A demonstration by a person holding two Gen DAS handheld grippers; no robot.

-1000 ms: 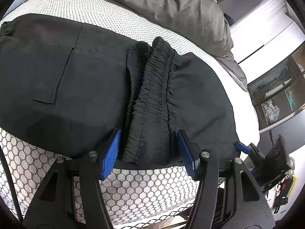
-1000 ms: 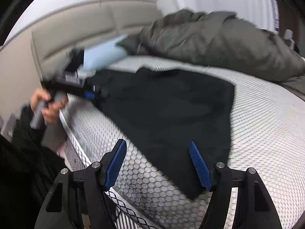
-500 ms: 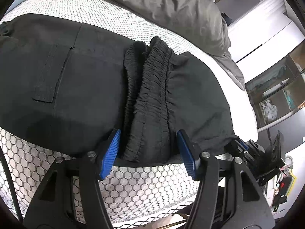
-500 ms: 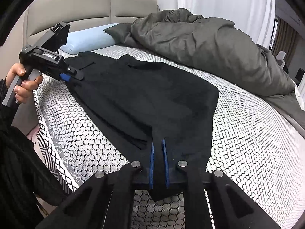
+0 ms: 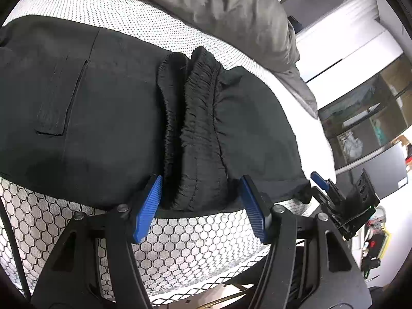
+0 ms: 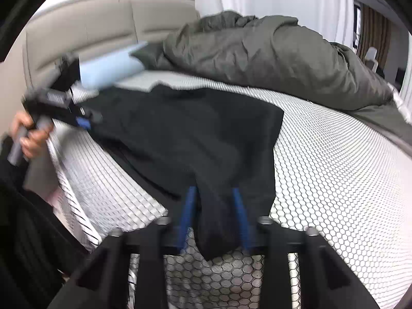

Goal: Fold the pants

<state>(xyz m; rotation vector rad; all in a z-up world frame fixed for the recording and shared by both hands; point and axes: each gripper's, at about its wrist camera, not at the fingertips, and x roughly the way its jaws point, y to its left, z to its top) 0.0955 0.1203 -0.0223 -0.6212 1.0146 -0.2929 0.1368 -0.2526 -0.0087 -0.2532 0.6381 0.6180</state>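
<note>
Left wrist view: black pants [image 5: 108, 118] lie flat on the mattress [image 5: 195, 242], soft and limp; the left gripper [image 5: 199, 207] is spread astride the bunched elastic waistband [image 5: 198, 128], the firmest place to pinch. Right wrist view: the right gripper [image 6: 215, 219], jaws just reopened, is parted round the leg hem [image 6: 219, 231], which would sag if lifted.

left gripper [image 5: 199, 206] jaws apart, right gripper [image 6: 215, 219] jaws just opening

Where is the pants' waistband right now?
In the left wrist view, the bunched waistband sits mid-frame between the left gripper's open jaws, at the mattress edge, below the grey duvet.
</note>
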